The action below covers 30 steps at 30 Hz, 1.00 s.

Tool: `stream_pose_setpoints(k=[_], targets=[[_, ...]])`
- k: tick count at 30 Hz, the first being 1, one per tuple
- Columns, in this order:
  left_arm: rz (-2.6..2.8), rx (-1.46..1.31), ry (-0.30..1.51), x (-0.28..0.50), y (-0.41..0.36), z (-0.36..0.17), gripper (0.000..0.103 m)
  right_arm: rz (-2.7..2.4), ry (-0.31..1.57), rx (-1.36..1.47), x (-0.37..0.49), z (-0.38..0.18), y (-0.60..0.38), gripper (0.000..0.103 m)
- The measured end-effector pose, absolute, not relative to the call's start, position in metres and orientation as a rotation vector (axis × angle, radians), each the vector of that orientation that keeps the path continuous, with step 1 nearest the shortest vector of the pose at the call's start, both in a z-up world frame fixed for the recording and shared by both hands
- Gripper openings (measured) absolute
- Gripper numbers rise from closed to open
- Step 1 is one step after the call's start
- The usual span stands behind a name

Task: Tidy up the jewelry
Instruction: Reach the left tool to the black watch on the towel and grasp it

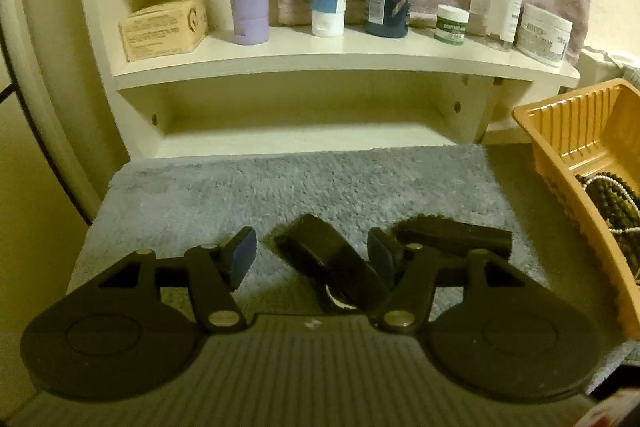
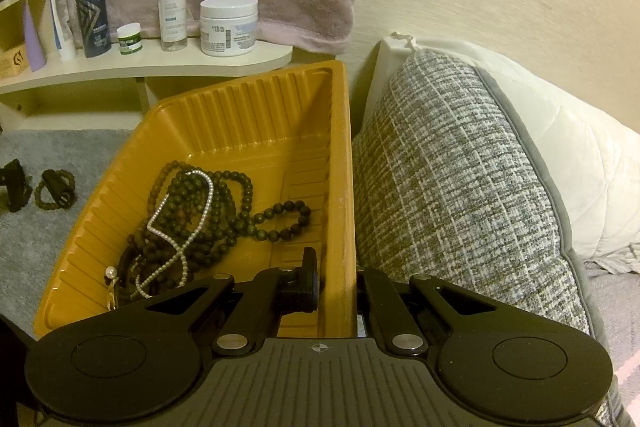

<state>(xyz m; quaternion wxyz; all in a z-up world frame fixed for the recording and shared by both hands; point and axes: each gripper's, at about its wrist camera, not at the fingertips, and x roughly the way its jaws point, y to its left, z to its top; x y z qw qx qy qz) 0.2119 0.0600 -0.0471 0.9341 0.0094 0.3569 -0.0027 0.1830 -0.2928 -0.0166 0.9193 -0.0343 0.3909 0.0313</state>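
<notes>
On the grey mat [image 1: 280,187], two dark holders [image 1: 332,267] lie under the left gripper [image 1: 312,251], jaws apart, gripping nothing. Beside it, one orange tray [image 2: 344,147] holds several bead necklaces [image 2: 208,211], perhaps four; the right gripper [image 2: 340,291] clamps its wall.

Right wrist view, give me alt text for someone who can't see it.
The right gripper is clamped on the rim of a yellow tray holding dark bead necklaces and a pearl strand. A grey cushion sits alongside.
</notes>
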Motion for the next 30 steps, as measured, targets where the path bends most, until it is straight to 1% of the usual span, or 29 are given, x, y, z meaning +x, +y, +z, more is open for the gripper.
stream_pose_setpoints(k=[5, 8, 9, 11, 13, 18, 21, 30], targets=[[-0.075, 0.006, 0.784, 0.224, 0.066, -0.056, 0.059, 0.064, 0.803, -0.07, 0.183, -0.017, -0.293, 0.004], [-0.126, -0.035, 0.796, 0.226, 0.073, -0.058, 0.055, 0.063, 0.804, -0.071, 0.183, -0.017, -0.293, 0.004], [-0.13, -0.046, 0.799, 0.227, 0.075, -0.058, 0.051, 0.062, 0.804, -0.07, 0.184, -0.017, -0.293, 0.004], [-0.134, -0.059, 0.801, 0.226, 0.077, -0.057, 0.049, 0.06, 0.804, -0.07, 0.184, -0.018, -0.294, 0.004], [-0.14, -0.051, 0.797, 0.224, 0.077, -0.056, 0.047, 0.059, 0.803, -0.071, 0.184, -0.018, -0.294, 0.004], [-0.154, -0.018, 0.776, 0.216, 0.072, -0.047, 0.036, 0.06, 0.803, -0.074, 0.184, -0.018, -0.293, 0.004], [-0.162, -0.009, 0.76, 0.211, 0.071, -0.041, 0.033, 0.06, 0.802, -0.073, 0.184, -0.018, -0.293, 0.004], [-0.157, 0.01, 0.744, 0.205, 0.066, -0.036, 0.031, 0.063, 0.799, -0.072, 0.183, -0.016, -0.293, 0.004]])
